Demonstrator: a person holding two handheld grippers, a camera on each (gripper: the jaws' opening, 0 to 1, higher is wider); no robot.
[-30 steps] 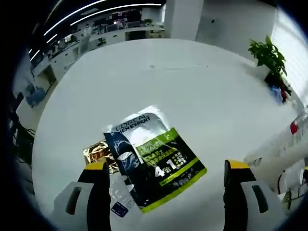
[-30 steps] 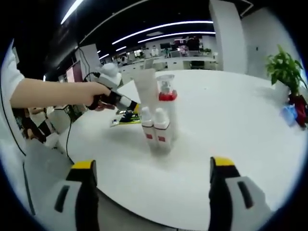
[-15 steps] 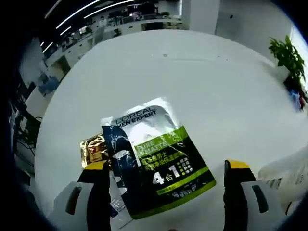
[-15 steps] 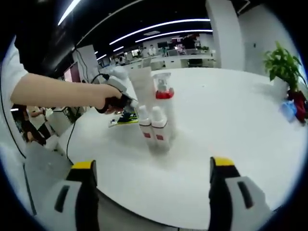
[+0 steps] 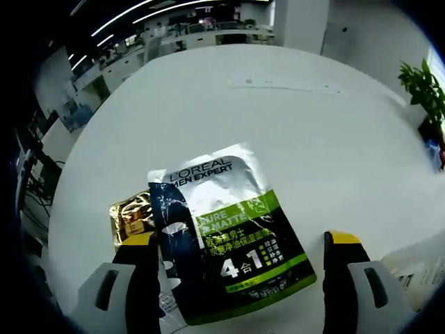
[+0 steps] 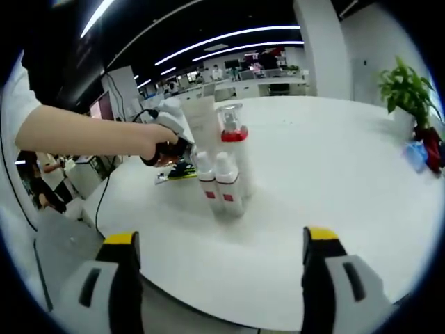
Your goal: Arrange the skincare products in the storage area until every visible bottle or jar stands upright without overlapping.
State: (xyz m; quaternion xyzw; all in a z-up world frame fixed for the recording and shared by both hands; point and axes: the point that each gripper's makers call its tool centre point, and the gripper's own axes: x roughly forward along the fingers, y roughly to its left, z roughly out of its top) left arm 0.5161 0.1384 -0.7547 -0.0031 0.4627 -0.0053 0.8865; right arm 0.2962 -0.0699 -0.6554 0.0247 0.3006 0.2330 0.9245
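A dark and green L'Oreal sachet (image 5: 226, 233) lies flat on the round white table (image 5: 299, 132), partly over a gold sachet (image 5: 131, 214). My left gripper (image 5: 240, 243) hangs open just above the sachet, one jaw on each side of it. In the right gripper view, a tall white tube (image 6: 201, 125), a pump bottle with a red collar (image 6: 233, 133) and two small white bottles (image 6: 217, 183) stand upright in a tight cluster. My right gripper (image 6: 221, 240) is open and well short of them. The left gripper (image 6: 170, 142), held in a person's hand, is just left of the cluster.
A potted plant (image 6: 403, 90) stands at the far right of the table, beside blue and red items (image 6: 425, 149). The white tube's side (image 5: 417, 268) shows at the lower right of the left gripper view. Office desks lie beyond the table.
The left gripper view has moved in over the sachet, which now looks larger and lower in the picture. In the right gripper view the hand with the left gripper has edged toward the bottles.
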